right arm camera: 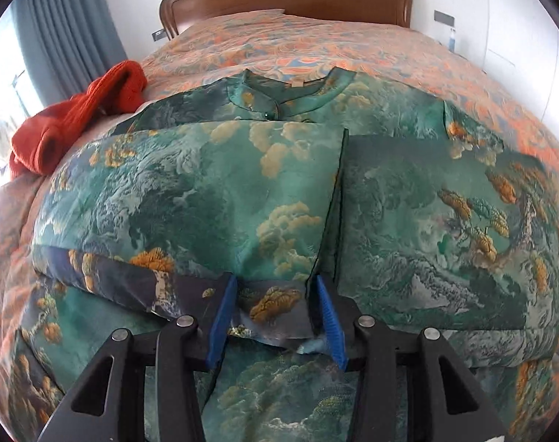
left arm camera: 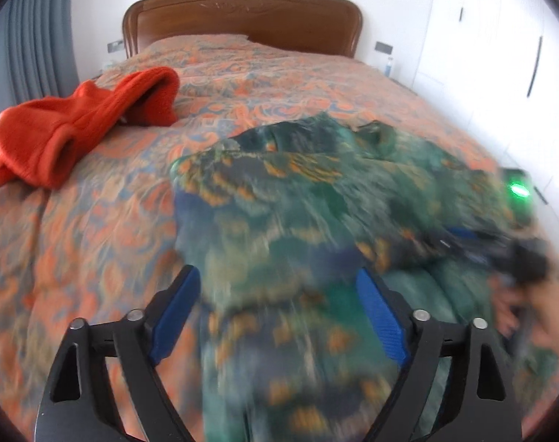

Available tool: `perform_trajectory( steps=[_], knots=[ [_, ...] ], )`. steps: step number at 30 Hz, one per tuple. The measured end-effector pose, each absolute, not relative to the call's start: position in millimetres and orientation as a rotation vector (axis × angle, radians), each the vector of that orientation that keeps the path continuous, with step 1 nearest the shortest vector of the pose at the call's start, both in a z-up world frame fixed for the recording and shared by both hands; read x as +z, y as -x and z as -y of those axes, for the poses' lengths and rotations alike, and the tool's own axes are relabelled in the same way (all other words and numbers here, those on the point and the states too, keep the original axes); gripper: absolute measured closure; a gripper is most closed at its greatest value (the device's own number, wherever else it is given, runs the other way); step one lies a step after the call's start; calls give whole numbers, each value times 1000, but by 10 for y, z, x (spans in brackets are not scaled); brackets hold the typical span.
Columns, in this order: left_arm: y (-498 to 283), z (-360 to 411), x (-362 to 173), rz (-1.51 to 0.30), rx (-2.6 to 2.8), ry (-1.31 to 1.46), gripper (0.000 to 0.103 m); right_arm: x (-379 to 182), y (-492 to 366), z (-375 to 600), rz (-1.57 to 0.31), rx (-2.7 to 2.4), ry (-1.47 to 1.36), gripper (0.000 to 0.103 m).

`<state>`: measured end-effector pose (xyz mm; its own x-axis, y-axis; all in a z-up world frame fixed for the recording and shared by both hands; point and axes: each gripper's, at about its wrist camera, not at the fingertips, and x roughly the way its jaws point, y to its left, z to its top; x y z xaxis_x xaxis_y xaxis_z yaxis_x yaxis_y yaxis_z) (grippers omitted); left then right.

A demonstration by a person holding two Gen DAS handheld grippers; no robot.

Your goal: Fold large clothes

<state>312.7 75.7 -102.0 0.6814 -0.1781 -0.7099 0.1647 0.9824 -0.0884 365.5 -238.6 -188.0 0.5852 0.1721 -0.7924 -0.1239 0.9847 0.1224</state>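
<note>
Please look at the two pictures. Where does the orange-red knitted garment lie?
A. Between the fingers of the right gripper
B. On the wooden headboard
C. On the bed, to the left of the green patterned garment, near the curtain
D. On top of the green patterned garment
C: the orange-red knitted garment lies bunched on the bedspread, left of the green patterned garment and toward the curtain.
</note>
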Motion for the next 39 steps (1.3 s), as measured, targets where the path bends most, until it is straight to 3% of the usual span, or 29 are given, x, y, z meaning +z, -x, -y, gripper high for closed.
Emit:
perform_trajectory(
  steps=[2, 6, 12, 22, 28, 31, 39],
  knots=[
    [-3383, -690, -1215, -834, -174, -8, 29, -1900, -3674, 2386, -936, 173, -53, 58],
    [-3739, -625, -1749, -981, -166, -38, 28, -1962, -3785, 2386, -952, 177, -36, 58],
    [-3739, -703, -1963, -999, -173, 14, 27, -2089, -3829, 2394, -948, 197, -36, 58],
    [-3894, -799, -1369, -929, -180, 76, 21, -2164, -3766, 2442, -899, 215, -68, 58],
    [-4101, -841, -1931, -1009, -131, 86, 20, -2168, -3739, 2457, -889, 225, -83, 58],
    [-4087, -787, -1934, -1001, -114, 76, 19, -2174, -3745, 2470, -890, 233, -92, 58],
    [-4235, -860, -1341, -928, -155, 168, 19, -2190, -3705, 2507, -871, 238, -101, 58]
  ],
)
